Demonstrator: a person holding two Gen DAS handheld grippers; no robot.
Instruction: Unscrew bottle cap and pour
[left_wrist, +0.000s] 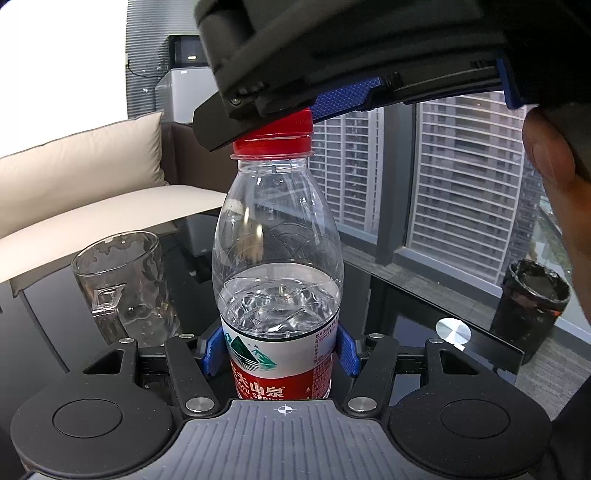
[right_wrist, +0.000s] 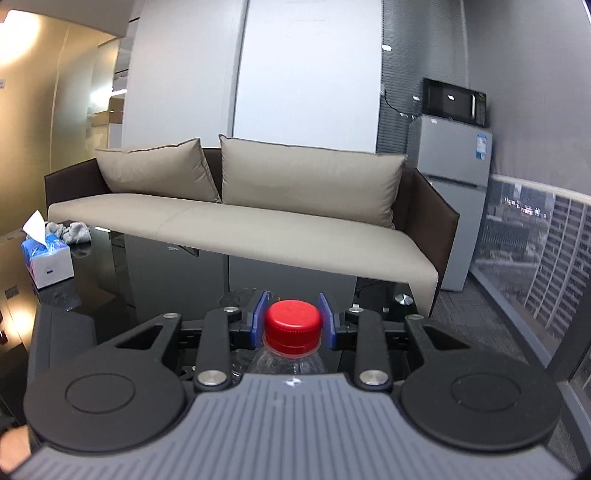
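A clear water bottle (left_wrist: 277, 258), about half full and wearing a red and white label, stands upright on the dark glass table (left_wrist: 406, 306). My left gripper (left_wrist: 279, 350) is shut on its body at the label, one blue pad on each side. The red cap (left_wrist: 275, 133) sits on the neck. My right gripper (right_wrist: 293, 321) is shut on that red cap (right_wrist: 293, 323), its blue pads pressed to both sides. In the left wrist view the right gripper (left_wrist: 295, 110) comes in from above and covers the cap's top. An empty glass mug (left_wrist: 122, 284) stands to the bottle's left.
A beige sofa (right_wrist: 240, 221) runs behind the table. A tissue box (right_wrist: 46, 262) and a grey cloth (right_wrist: 75, 230) lie at the table's far left. A black bin (left_wrist: 532, 299) stands on the floor by the window. A hand (left_wrist: 554, 177) is at the right edge.
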